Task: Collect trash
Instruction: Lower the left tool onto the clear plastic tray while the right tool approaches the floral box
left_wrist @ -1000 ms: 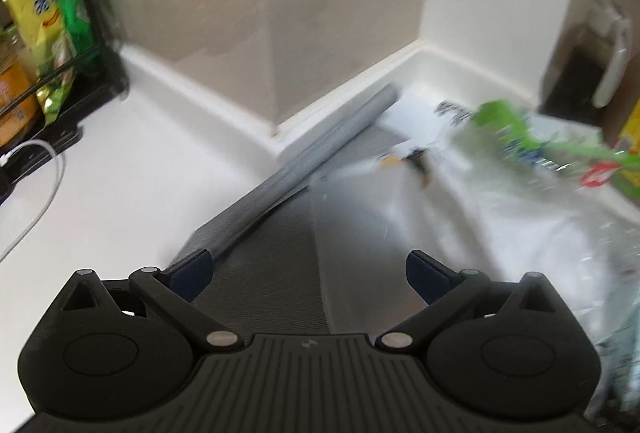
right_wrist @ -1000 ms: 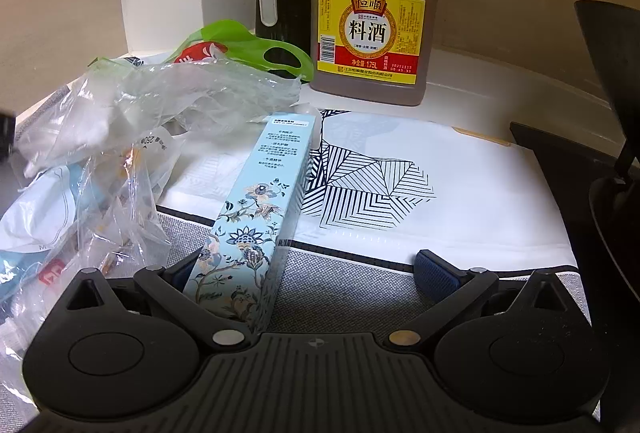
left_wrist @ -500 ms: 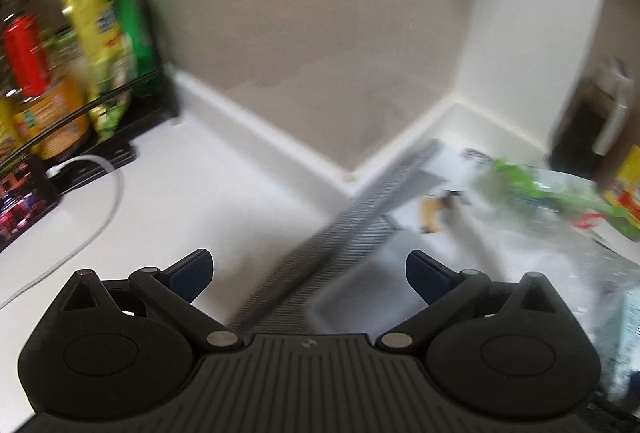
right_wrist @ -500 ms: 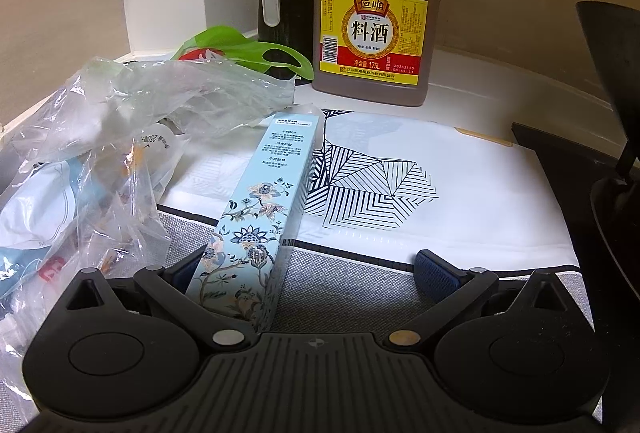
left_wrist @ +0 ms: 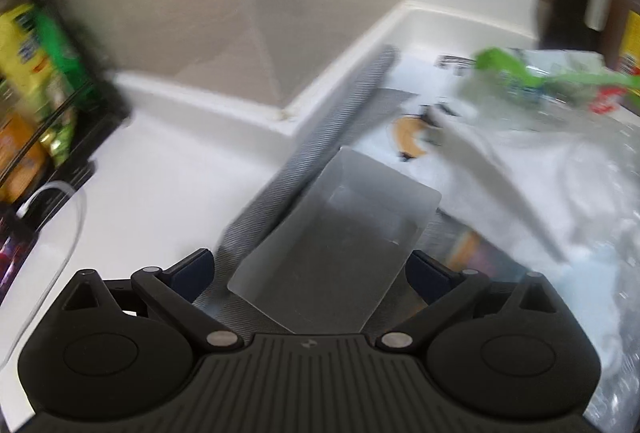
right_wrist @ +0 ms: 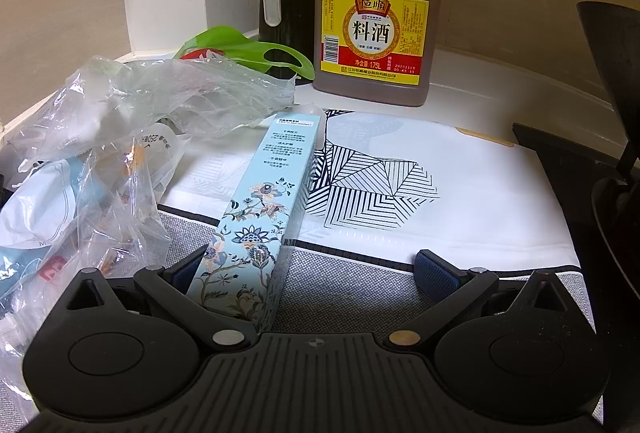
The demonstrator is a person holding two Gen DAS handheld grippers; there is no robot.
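The left gripper [left_wrist: 310,267] was wide but closing, with a frosted plastic tray [left_wrist: 338,245] between its jaws; the pads did not yet visibly press its sides, though blur made contact hard to judge. The tray lay straight ahead of the fingers on a grey mat [left_wrist: 320,141], with a heap of clear plastic bags [left_wrist: 560,161] off to the gripper's right. The tray looked light, thin-walled and smooth, so likely to flex or slip; its long side edges, near the middle, seemed the sensible hold. The right gripper [right_wrist: 310,273] stood open, holding nothing; a flowered carton [right_wrist: 260,217] rested just beside its left finger, running away forward. That carton appeared light and stiff, crushable if squeezed hard, best taken across its narrow faces. The bags [right_wrist: 132,121] to its left were limp and would bunch.
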